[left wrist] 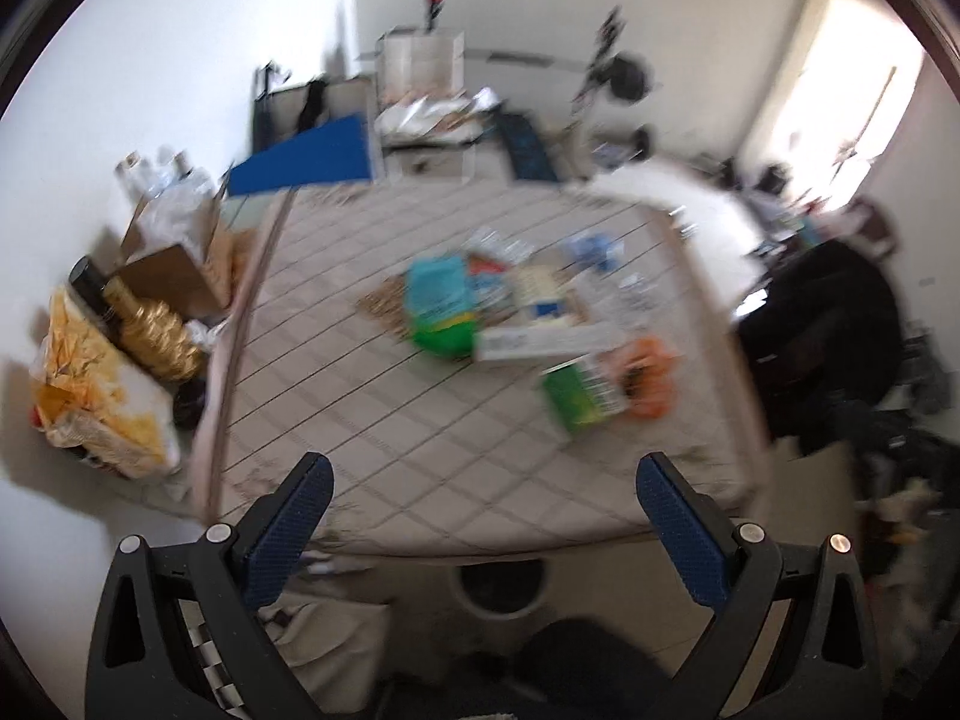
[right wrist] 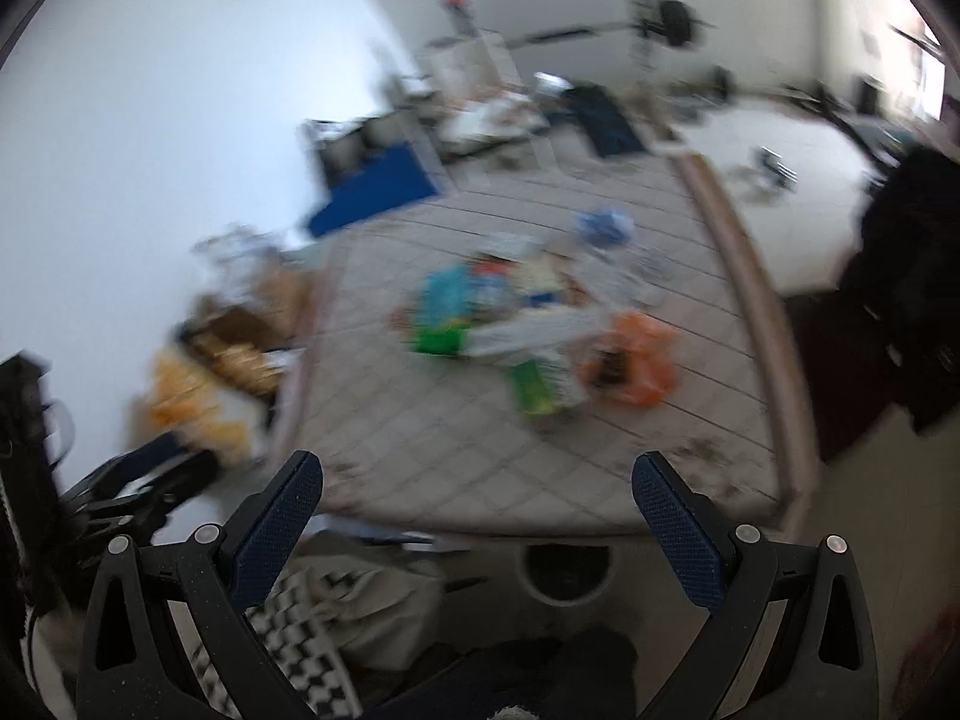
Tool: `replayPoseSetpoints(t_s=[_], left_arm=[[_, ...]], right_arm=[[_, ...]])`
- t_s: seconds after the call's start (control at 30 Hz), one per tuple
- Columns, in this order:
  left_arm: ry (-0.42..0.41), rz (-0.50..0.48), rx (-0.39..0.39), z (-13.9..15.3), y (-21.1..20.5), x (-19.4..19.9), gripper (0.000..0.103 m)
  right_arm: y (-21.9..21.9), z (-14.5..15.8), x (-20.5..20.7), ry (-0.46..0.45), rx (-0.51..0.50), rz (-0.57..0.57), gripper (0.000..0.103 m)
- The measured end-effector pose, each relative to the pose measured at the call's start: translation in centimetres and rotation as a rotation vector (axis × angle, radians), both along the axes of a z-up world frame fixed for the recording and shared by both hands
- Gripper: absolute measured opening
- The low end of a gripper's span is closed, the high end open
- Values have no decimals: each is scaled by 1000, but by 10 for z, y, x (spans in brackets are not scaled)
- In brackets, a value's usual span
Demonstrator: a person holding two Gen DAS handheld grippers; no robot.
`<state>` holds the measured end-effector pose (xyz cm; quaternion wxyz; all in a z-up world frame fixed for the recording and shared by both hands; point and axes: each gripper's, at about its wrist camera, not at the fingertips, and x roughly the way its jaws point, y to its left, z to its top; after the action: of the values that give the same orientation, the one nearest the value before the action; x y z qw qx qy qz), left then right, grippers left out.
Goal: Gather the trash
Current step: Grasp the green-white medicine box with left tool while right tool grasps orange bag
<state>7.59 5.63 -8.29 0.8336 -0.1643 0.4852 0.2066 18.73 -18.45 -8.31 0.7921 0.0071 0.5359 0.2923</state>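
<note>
A: How far along is the collecting?

B: By my reading it has hardly begun. The trash pile (left wrist: 528,306) lies untouched near the middle of the bare quilted mattress (left wrist: 372,420): a teal packet (left wrist: 437,291), a green wrapper (left wrist: 443,341) just below it, a long white carton (left wrist: 549,343), a green box (left wrist: 579,399) and an orange plastic bag (left wrist: 649,375) at the near right of the heap.

A: And the grippers?

B: The left gripper (left wrist: 483,483) and the right gripper (right wrist: 477,480) both hang at the foot of the mattress, well apart from the pile. Each has its jaws spread wide with nothing between them.

A: Is there anywhere to put the stuff?

B: A round bin (left wrist: 498,591) with a dark inside stands on the floor just below the mattress edge; the right wrist view shows it too. I cannot tell whether anything is in it.

A: So what remains?

B: Practically everything, I'd say: each item on the mattress has yet to be picked up and dropped in. Both views are blurred, so smaller scraps may escape me.
</note>
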Motion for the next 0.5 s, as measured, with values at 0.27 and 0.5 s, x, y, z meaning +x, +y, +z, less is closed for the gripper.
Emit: replayPoseSetpoints(t_s=[0.27,0.5], left_arm=[[256,90,-199,-132,13,102,103],[414,165,-352,-217,-13,201,103]], right_arm=[[-40,-164,119,156,-287,-306,103],[-67,-266,211,270,-420,-351,103]])
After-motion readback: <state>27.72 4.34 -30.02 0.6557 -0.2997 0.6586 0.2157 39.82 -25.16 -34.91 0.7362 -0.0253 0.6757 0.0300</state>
